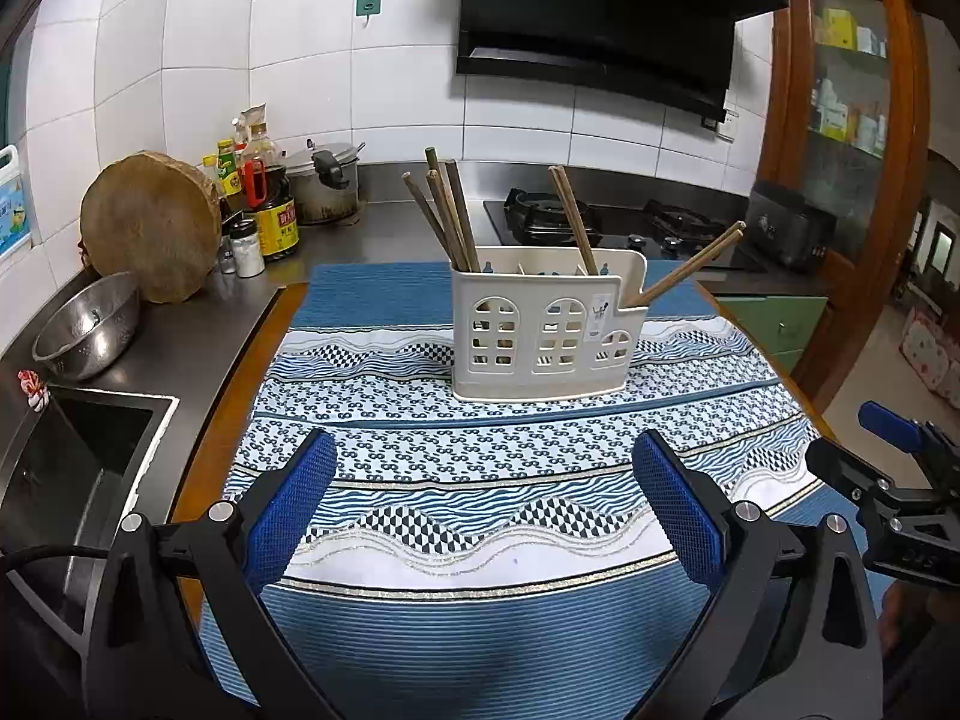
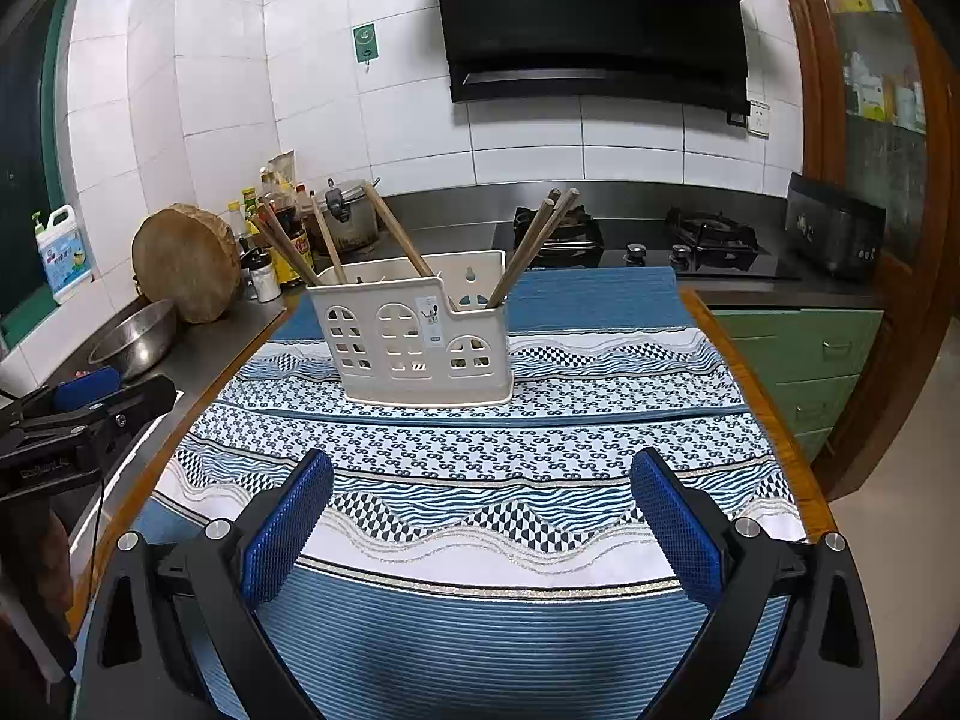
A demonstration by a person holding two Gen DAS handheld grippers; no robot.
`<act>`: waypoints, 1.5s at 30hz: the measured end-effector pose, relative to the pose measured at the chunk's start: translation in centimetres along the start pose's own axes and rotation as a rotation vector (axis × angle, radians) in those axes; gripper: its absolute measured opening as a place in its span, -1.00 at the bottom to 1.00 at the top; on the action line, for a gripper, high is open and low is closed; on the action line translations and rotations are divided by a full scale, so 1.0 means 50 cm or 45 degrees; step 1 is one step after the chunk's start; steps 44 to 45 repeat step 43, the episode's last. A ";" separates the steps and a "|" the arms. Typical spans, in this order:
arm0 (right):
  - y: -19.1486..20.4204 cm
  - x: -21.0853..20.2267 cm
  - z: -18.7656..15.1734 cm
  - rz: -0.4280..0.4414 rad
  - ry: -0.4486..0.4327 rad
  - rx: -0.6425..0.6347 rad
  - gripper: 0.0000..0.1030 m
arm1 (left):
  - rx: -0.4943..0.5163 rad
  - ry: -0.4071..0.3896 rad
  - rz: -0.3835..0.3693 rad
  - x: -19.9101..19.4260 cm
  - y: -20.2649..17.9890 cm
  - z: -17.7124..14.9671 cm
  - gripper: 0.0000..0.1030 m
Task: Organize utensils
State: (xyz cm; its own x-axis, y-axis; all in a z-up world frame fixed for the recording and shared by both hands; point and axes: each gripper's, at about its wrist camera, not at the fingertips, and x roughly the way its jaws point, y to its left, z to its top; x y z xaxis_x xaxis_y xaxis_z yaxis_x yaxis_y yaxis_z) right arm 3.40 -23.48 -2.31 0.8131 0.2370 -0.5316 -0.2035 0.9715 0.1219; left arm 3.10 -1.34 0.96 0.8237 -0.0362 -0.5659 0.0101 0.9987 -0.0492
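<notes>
The surface point(image 1: 198, 420) wears a blue patterned cloth point(image 1: 480, 630), and that cloth could slide or bunch up if a tool pushes on it. On the far part of the cloth stands the white holder point(image 1: 540, 336). It looks light, so a bump could tip it over. The chopsticks point(image 1: 456, 210) are in the holder and lean out in different ways. The pair at the right point(image 1: 690, 267) leans very low and could fall out or catch on a tool. The left tool point(image 1: 483, 504) is open wide and holds nothing. The right tool point(image 2: 480, 516) is also open wide and holds nothing. Both are near, well apart from the holder. The holder walls hide the bottom ends of the chopsticks, so I cannot tell how they are sorted inside.
</notes>
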 end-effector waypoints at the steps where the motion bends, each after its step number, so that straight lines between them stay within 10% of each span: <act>1: 0.000 0.000 0.000 0.000 0.000 -0.001 0.86 | -0.001 0.001 0.001 0.001 -0.001 0.000 0.90; 45: 0.003 0.007 0.002 0.002 0.006 -0.002 0.86 | 0.015 -0.013 -0.011 -0.005 -0.004 -0.001 0.90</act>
